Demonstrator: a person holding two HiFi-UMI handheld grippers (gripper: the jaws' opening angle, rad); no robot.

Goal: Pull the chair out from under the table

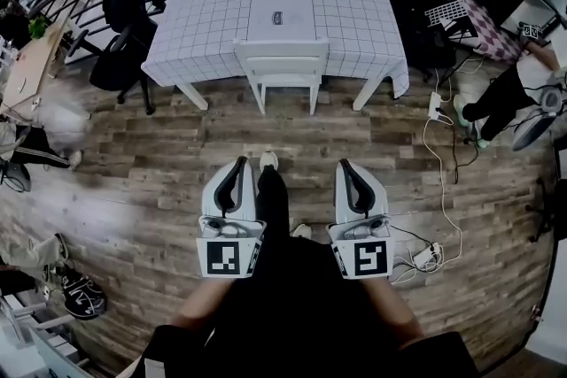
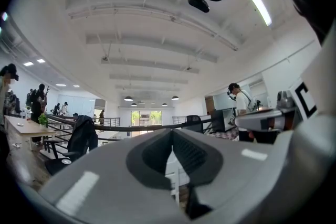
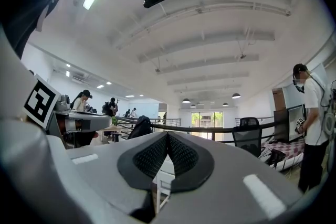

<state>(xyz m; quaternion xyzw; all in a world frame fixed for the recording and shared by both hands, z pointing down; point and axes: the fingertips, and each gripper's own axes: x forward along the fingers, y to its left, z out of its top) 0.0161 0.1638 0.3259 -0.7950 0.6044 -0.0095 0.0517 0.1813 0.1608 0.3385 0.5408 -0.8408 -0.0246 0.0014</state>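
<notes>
White chair (image 1: 282, 65) sitting tucked under checked-cloth table (image 1: 204, 4), well apart from person. Left gripper (image 1: 237, 165) and right gripper (image 1: 348, 166) pointing level toward it, jaws of both pressed together, gripping nothing. Chair looking rigid, fairly light, likely sliding easily on wood floor (image 1: 159, 190); backrest top rail offering best hold.

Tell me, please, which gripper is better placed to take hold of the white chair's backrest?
Left, narrowly. Both grippers are shut, empty and far short of the white chair tucked under the table. The left gripper lines up slightly closer with it than the right gripper. Either must open first.
</notes>
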